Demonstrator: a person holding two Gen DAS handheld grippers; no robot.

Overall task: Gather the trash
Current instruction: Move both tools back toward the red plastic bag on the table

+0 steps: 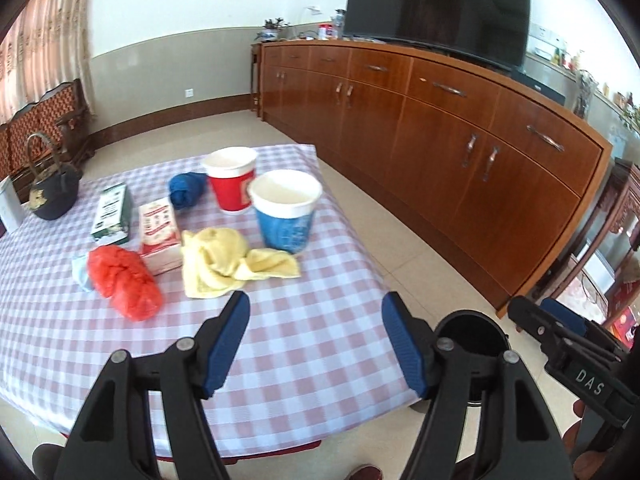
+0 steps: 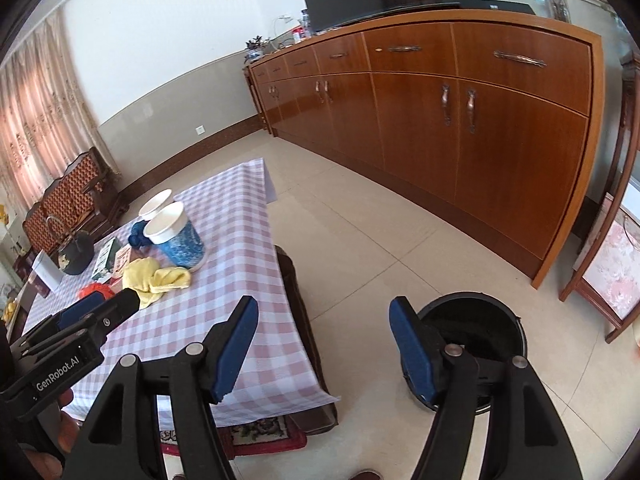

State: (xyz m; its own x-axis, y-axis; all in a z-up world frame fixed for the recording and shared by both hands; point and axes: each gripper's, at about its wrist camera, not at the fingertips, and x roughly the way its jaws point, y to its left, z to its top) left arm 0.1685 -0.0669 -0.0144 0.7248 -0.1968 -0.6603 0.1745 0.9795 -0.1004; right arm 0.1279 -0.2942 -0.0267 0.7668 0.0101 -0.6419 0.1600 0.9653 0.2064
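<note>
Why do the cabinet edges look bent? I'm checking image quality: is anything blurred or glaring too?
Left wrist view: fisheye lens bows the wooden cabinet and darkens the corners; the yellow cloth and cups look slightly soft. Right wrist view: same bowing, bright daylight washes out the curtain, soft sheen on the floor tiles.

Both the left gripper (image 1: 316,344) and right gripper (image 2: 324,348) have black arms, ribbed blue pads, silver rivets

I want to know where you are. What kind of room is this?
Probably a living room in a home: a long wooden sideboard with a big dark TV on it, pink curtains, and a low table in a checked cloth.
</note>
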